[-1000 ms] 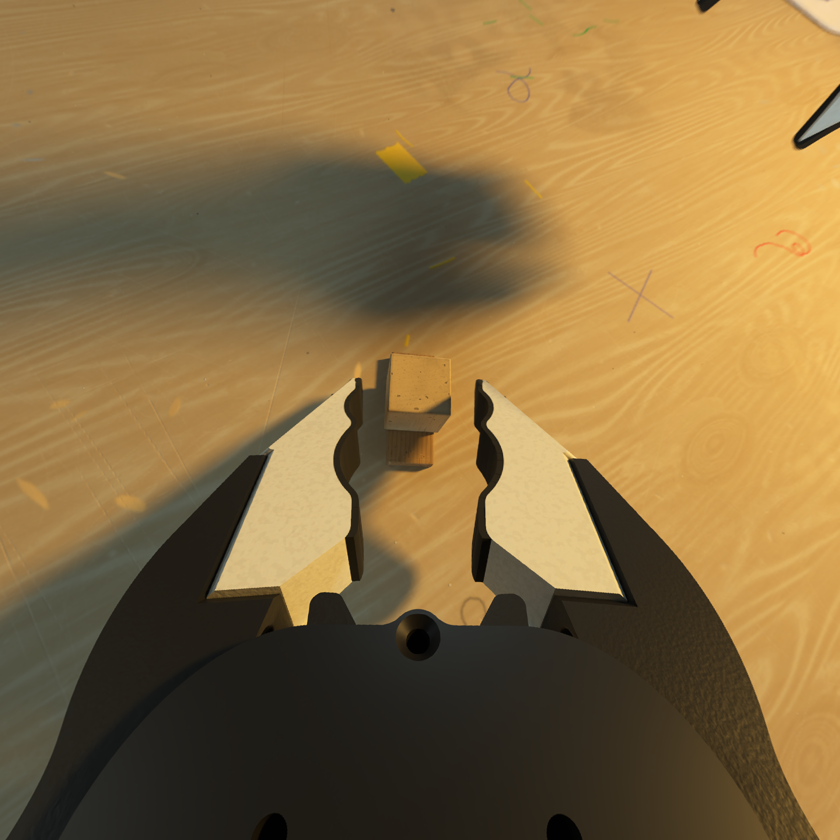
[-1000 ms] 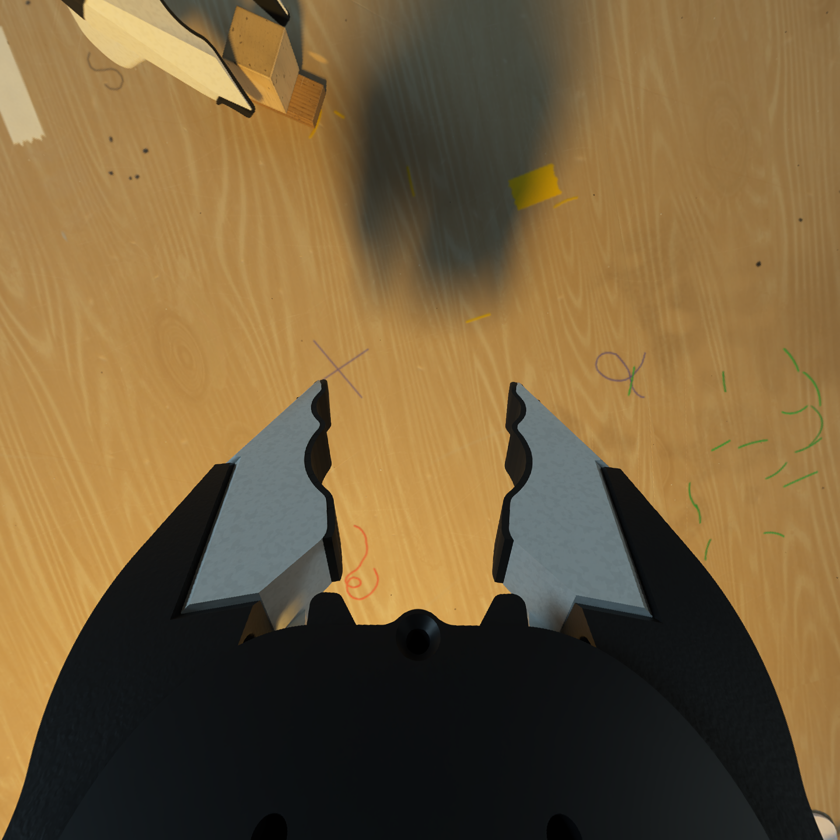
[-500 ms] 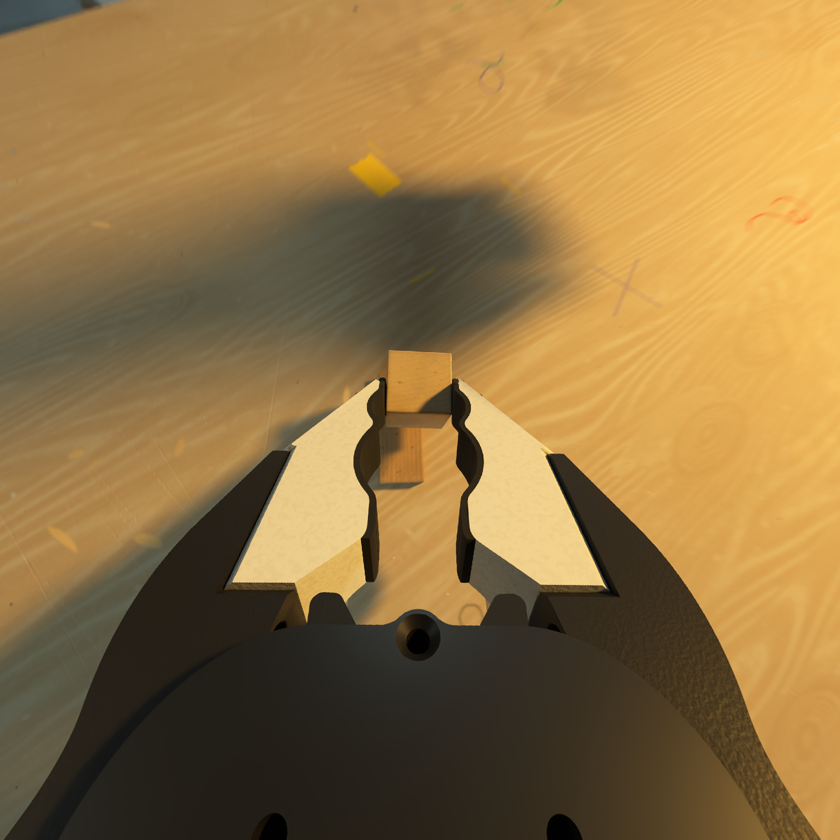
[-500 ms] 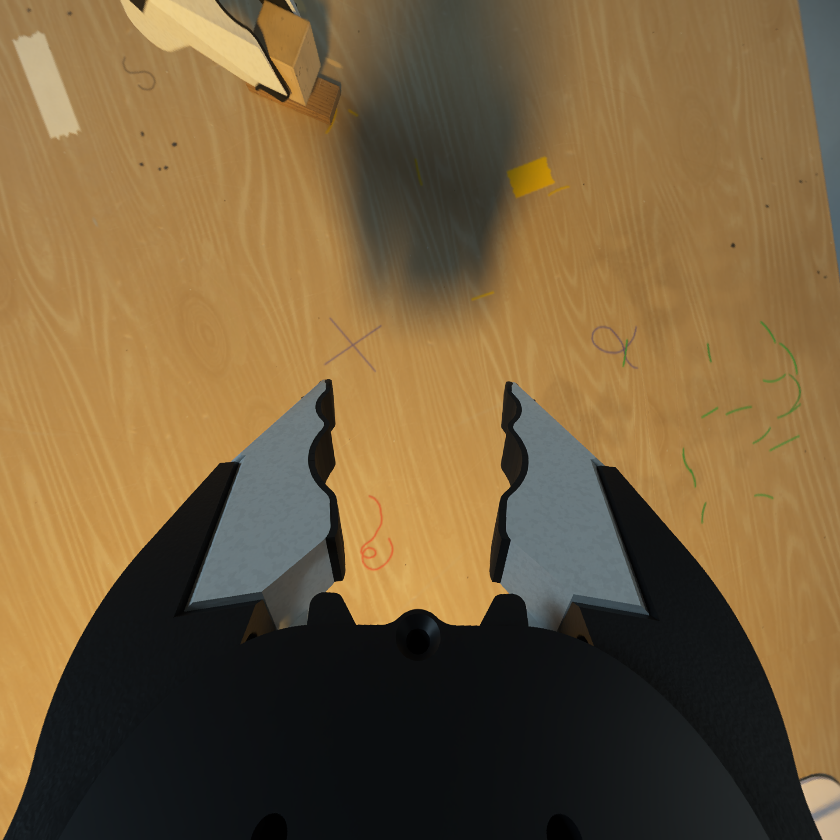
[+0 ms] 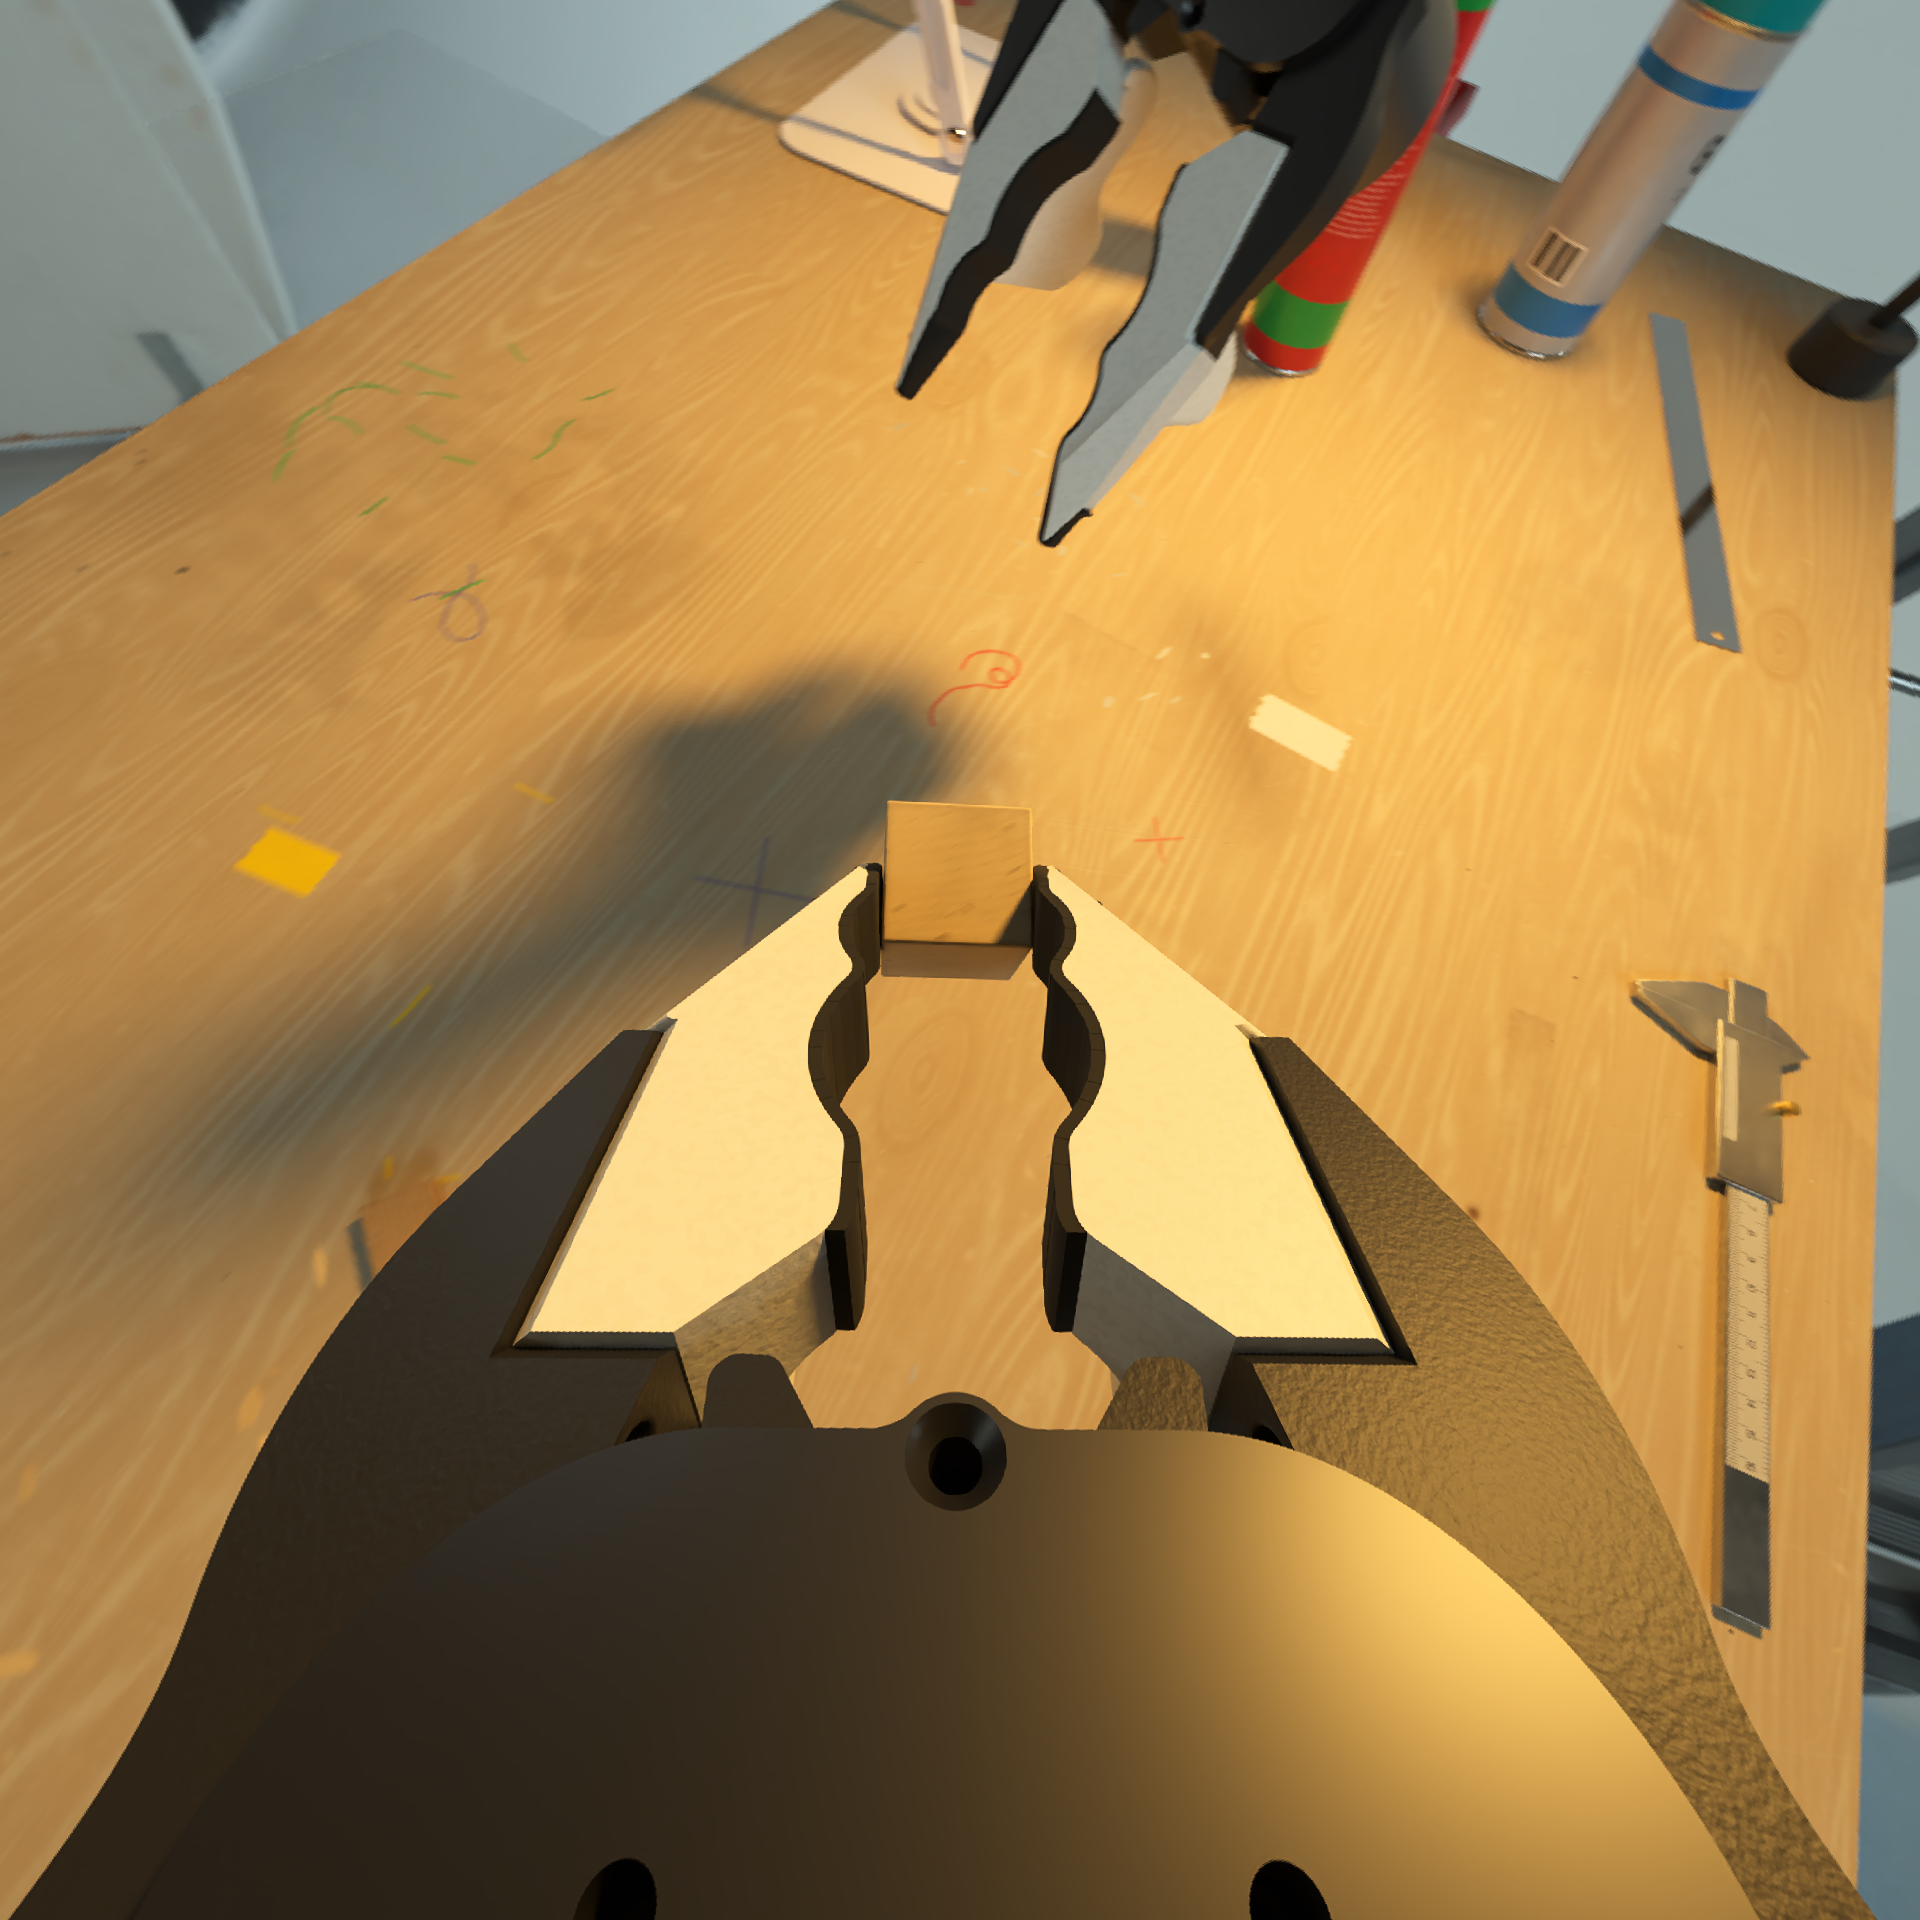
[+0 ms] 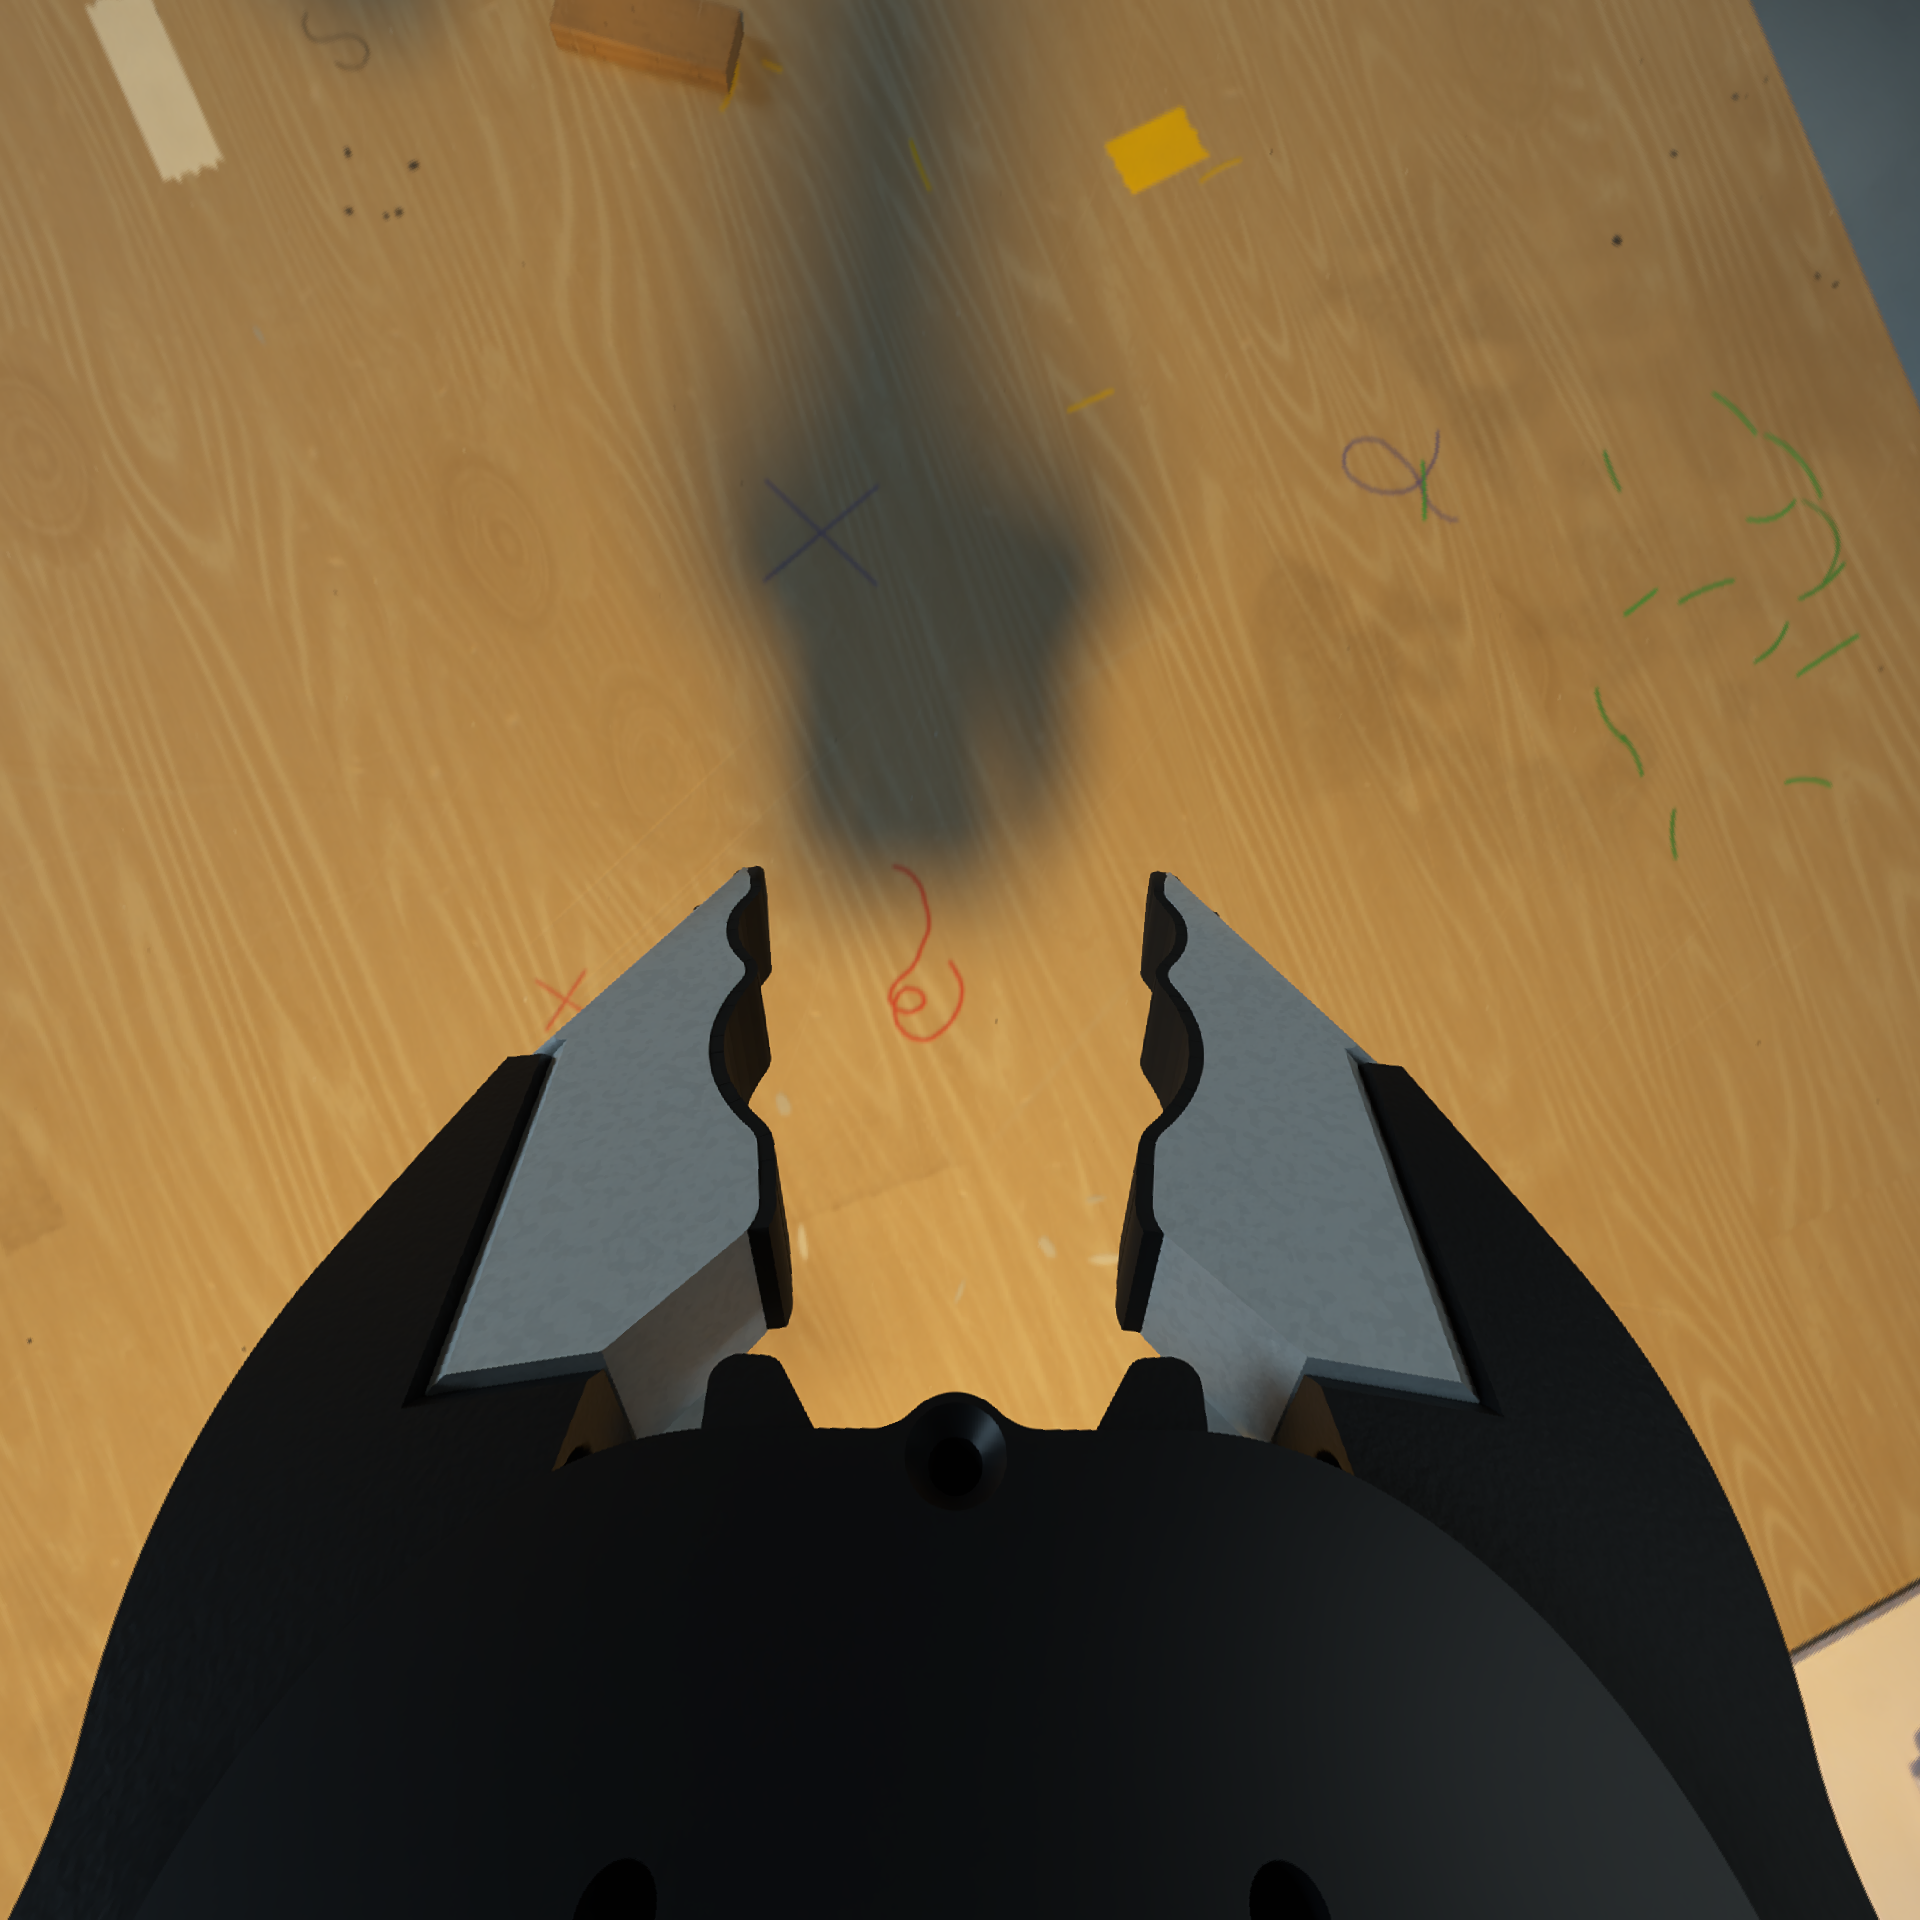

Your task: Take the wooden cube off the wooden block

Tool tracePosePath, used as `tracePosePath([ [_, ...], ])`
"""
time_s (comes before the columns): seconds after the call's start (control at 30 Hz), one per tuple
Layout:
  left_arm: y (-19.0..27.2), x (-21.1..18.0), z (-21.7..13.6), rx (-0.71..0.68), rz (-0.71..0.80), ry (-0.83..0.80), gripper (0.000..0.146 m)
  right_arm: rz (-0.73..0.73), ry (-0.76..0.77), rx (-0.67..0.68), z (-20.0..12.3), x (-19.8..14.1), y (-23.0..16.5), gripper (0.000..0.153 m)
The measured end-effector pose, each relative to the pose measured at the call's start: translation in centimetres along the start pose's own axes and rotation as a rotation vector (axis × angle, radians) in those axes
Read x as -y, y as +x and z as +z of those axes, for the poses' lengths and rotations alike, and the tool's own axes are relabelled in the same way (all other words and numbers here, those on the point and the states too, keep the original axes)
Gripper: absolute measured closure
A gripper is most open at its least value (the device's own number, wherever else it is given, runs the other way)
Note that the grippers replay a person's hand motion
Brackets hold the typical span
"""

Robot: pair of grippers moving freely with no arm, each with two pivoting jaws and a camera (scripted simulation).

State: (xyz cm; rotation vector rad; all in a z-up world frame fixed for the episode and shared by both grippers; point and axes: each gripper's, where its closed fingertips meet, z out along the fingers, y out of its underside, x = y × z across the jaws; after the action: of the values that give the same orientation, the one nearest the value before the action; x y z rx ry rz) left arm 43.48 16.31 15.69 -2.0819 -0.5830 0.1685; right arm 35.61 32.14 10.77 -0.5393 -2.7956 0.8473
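My left gripper (image 5: 956, 883) is shut on the light wooden cube (image 5: 956, 868), pinched between its fingertips and held in the air above the wooden table (image 5: 1455, 883). The flat wooden block (image 6: 649, 42) lies alone on the table at the top edge of the right wrist view, with nothing on it. My right gripper (image 6: 956, 883) is open and empty, hovering over a red scribble on the table. It also shows in the left wrist view (image 5: 982, 462), ahead of the cube and higher.
At the far end stand a red and green can (image 5: 1314, 281), a silver and blue tube (image 5: 1621, 177) and a white stand base (image 5: 883, 135). A steel ruler (image 5: 1694, 488) and a caliper (image 5: 1745, 1195) lie along the right edge. Tape scraps lie on the table.
My left gripper closed on the cube, then lifted it clear of the block and tilted up. The block stayed on the table. My right gripper stayed open and drifted slightly.
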Motion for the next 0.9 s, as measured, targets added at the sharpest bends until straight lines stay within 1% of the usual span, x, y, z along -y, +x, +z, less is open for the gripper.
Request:
tracePosePath([
  [0.13, 1.9, 0.5, 1.8, -0.041, 0.037, -0.024, 0.118, 0.008, 0.007, -0.010, -0.7, -1.7, -0.7, 0.080],
  [0.4, 2.5, 0.2, 5.0, -0.106, 0.040, -0.095, 0.118, 0.013, 0.020, -0.005, -1.2, -3.3, -1.4, 0.081],
  [0.53, 2.5, 0.1, 6.0, -0.119, 0.041, -0.123, 0.118, 0.017, 0.022, 0.003, -1.1, -3.5, -1.4, 0.081],
  [0.9, 2.4, -0.6, 7.4, -0.142, 0.023, -0.134, 0.118, 0.013, 0.026, 0.014, -0.8, -3.4, -1.5, 0.081],
])
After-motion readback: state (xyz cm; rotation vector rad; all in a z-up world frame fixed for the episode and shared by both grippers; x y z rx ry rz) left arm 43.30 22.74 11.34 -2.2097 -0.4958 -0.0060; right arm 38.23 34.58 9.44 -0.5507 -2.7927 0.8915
